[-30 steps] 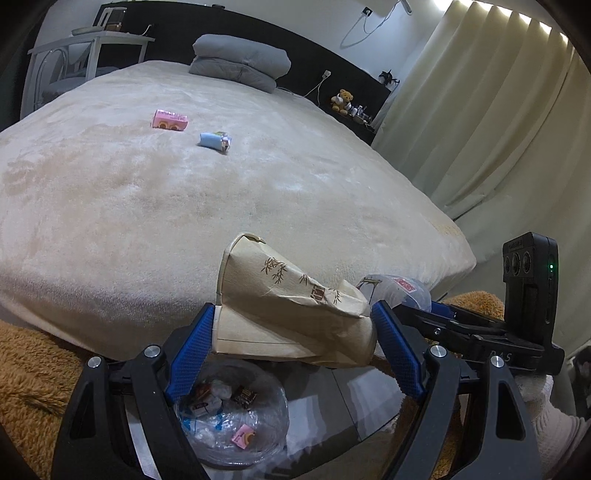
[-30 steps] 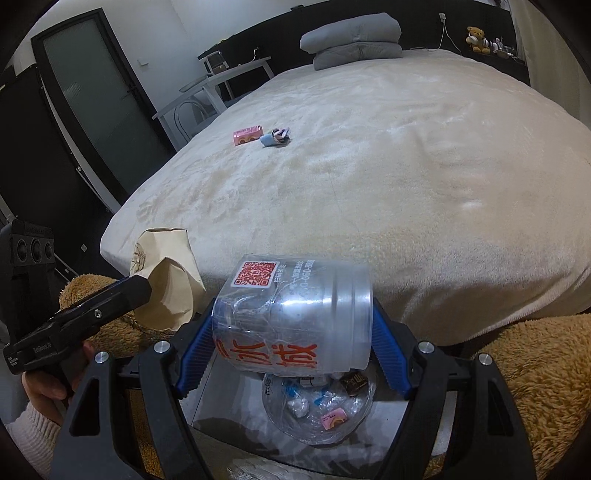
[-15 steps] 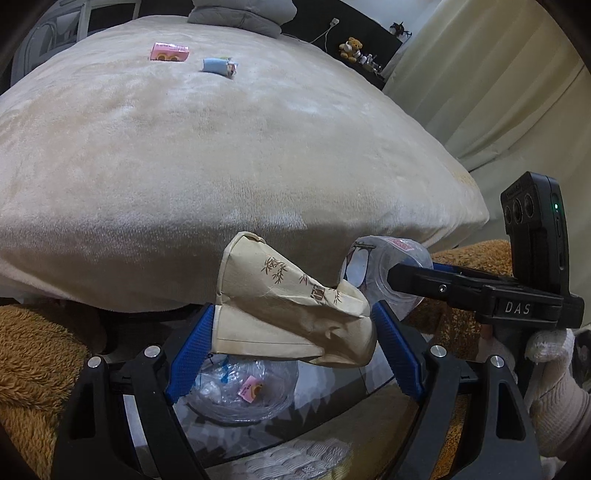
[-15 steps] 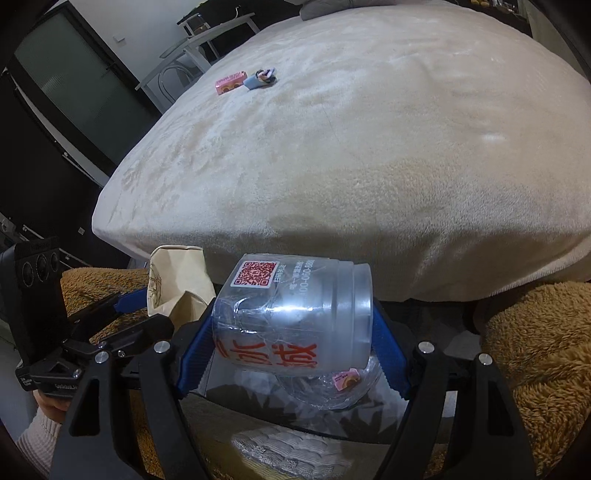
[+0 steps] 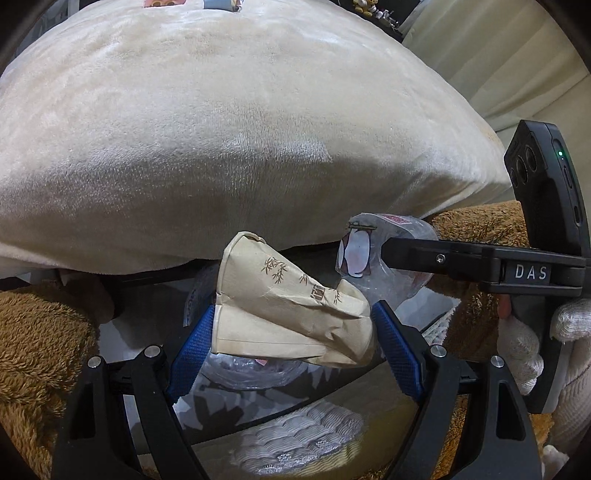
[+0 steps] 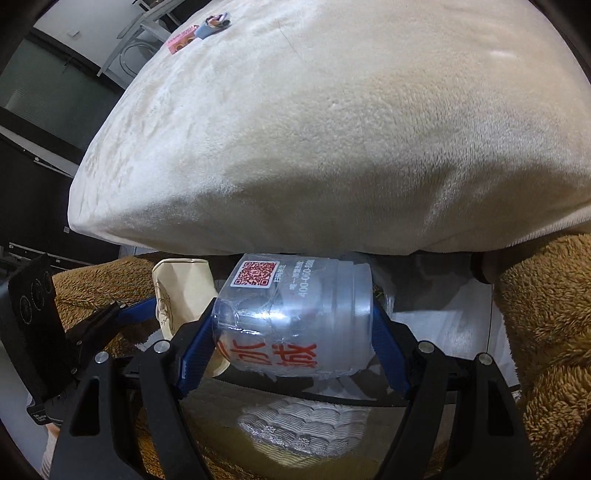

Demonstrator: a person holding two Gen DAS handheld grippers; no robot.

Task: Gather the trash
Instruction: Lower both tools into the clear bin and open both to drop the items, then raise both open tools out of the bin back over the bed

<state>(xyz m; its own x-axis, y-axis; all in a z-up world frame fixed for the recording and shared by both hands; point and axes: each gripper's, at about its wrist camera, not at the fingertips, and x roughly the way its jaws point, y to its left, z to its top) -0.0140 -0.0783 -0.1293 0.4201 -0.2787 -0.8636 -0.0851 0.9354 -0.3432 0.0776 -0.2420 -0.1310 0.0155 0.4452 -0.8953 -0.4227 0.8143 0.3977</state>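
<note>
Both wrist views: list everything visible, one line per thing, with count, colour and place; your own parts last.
paper cup: 1, tan, crumpled, clamped in left gripper
plastic cup: 1, clear with red print, clamped in right gripper
trash bag: 1, clear, below the cups
bed: 1, cream blanket, behind
pink packet: 1, far on bed
blue wrapper: 1, beside the pink packet
plush rug: brown, either side
left gripper: black, blue pads
right gripper: black, blue pads
gloved hand: 1, white, on right gripper's handle
</note>
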